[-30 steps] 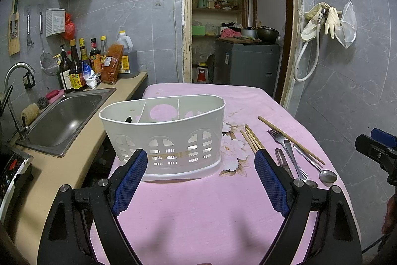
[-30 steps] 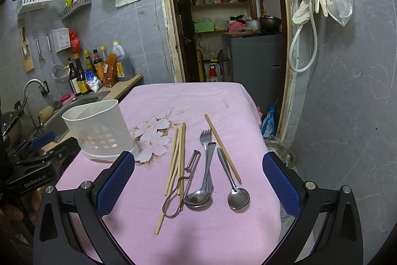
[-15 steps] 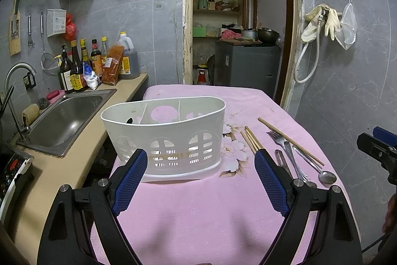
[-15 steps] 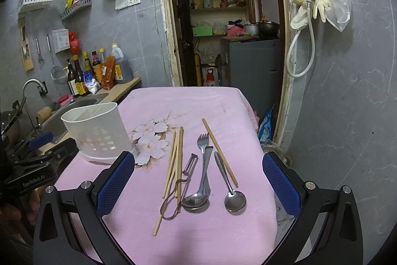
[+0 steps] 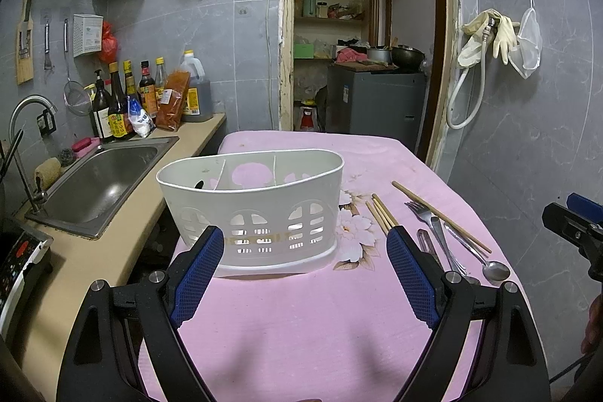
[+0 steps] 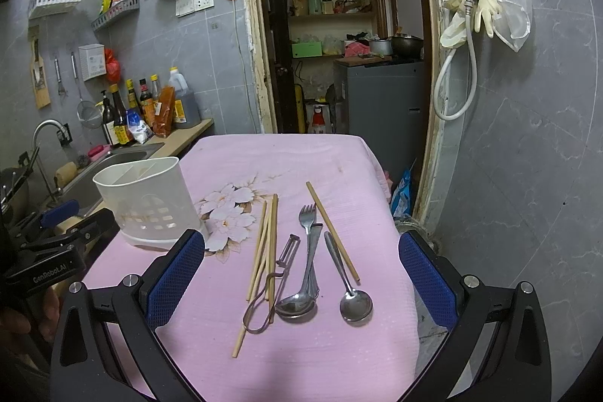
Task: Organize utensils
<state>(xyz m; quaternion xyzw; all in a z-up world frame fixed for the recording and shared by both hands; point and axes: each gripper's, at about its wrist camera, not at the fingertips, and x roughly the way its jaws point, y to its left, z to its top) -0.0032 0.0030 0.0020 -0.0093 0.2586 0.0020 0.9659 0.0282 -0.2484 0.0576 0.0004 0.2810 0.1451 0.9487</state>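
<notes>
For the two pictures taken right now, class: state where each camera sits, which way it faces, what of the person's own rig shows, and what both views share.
Left wrist: on the left gripper, facing the white perforated plastic utensil caddy on the pink floral tablecloth; own blue-padded fingers show, plus the right gripper at the right edge.
Right wrist: on the right gripper, looking down over the loose wooden chopsticks, steel fork and steel spoon; the left gripper shows at left.
Shared: caddy, utensils, tablecloth, steel sink, doorway.

Both handheld claws hover level, jaws spread wide and empty: left claw (image 5: pixel 305 274) pointing toward 12 o'clock, right claw (image 6: pixel 301 283) likewise.
</notes>
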